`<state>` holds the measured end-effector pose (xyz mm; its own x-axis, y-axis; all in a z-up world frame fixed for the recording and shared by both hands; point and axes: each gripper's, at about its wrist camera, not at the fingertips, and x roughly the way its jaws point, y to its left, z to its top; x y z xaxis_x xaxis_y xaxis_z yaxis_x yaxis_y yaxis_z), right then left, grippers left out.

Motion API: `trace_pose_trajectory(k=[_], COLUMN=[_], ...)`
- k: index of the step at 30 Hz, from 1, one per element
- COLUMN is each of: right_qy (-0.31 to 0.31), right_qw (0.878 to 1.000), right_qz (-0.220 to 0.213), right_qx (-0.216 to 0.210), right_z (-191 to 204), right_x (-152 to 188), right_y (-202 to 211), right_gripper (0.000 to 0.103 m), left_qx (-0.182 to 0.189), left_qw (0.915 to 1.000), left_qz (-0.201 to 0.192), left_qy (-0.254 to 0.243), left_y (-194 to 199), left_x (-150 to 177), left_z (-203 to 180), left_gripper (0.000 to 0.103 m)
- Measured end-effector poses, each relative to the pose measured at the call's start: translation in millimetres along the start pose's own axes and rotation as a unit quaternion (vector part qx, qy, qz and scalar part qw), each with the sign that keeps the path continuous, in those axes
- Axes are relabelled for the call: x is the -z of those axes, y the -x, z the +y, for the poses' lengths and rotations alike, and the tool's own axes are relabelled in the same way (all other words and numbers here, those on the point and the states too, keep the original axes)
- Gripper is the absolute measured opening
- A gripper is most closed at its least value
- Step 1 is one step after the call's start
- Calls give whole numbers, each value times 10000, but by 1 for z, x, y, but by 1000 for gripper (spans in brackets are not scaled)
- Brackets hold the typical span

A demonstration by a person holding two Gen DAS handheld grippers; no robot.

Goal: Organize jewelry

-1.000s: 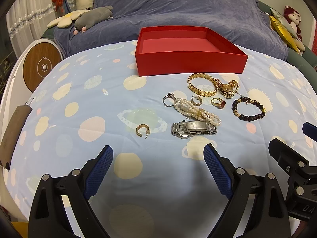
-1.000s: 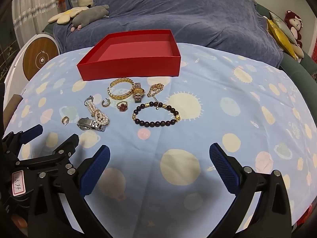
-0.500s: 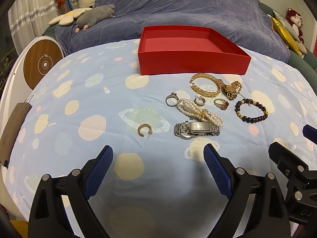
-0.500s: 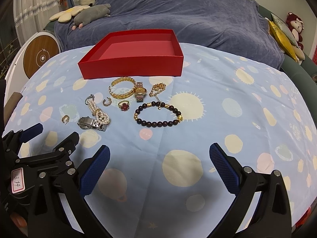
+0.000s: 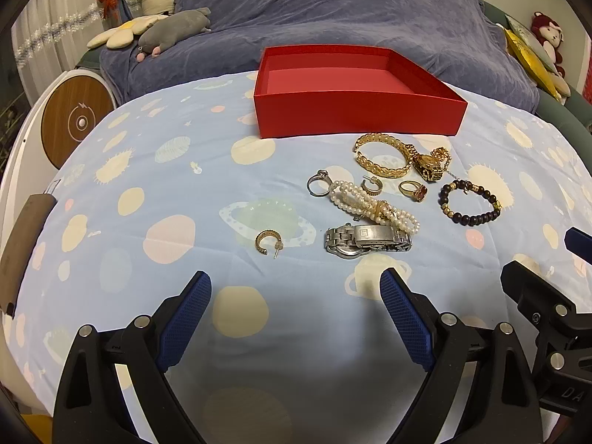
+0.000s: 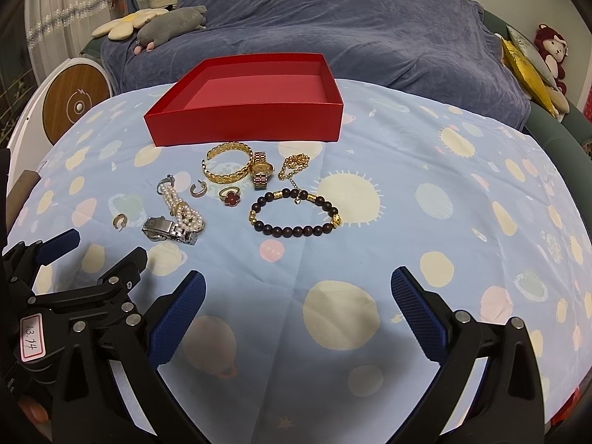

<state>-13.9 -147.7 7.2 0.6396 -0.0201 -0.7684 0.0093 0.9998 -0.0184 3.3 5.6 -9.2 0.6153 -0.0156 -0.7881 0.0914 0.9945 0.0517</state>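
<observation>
Your left gripper and right gripper both hover above the pale blue spotted cloth with jaws spread wide and nothing between them. No piece is yet in the shallow red cardboard box, which sits empty at the far side of the cloth, just behind the jewelry.

The jewelry lies loose in a cluster ahead of you:
- The gold hoop earring lies apart from the rest, nearest your left gripper.
- The silver metal-link watch touches the knotted white pearl bracelet.
- The dark wooden bead bracelet with gold beads lies nearest your right gripper, and a fine gold chain reaches down to its edge.
- The woven gold bangle sits against the gold watch.

Risks, as I judge them:
- Lifting the silver watch may drag the pearls along, since they overlap.
- The fine chain may snag on the bead bracelet.
- The earring and the gold ring with a red stone are small and lie flat, so wide pads may pinch the cloth or flick them away.
- The two grippers are near each other, so reaching together may cause a collision.
</observation>
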Motion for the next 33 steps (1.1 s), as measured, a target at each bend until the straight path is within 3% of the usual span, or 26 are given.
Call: trace_pose_trajectory(k=[33], right_qy=[2], right_qw=[10000], right_qz=[-5], right_qx=[11], right_z=[2], right_x=[0], right_y=[0], right_gripper=[98], left_qx=[-7], left_qw=[10000], left_qz=[-10], left_qy=[-18], left_y=[-1], left_x=[-1], left_z=[1], left_gripper=[89])
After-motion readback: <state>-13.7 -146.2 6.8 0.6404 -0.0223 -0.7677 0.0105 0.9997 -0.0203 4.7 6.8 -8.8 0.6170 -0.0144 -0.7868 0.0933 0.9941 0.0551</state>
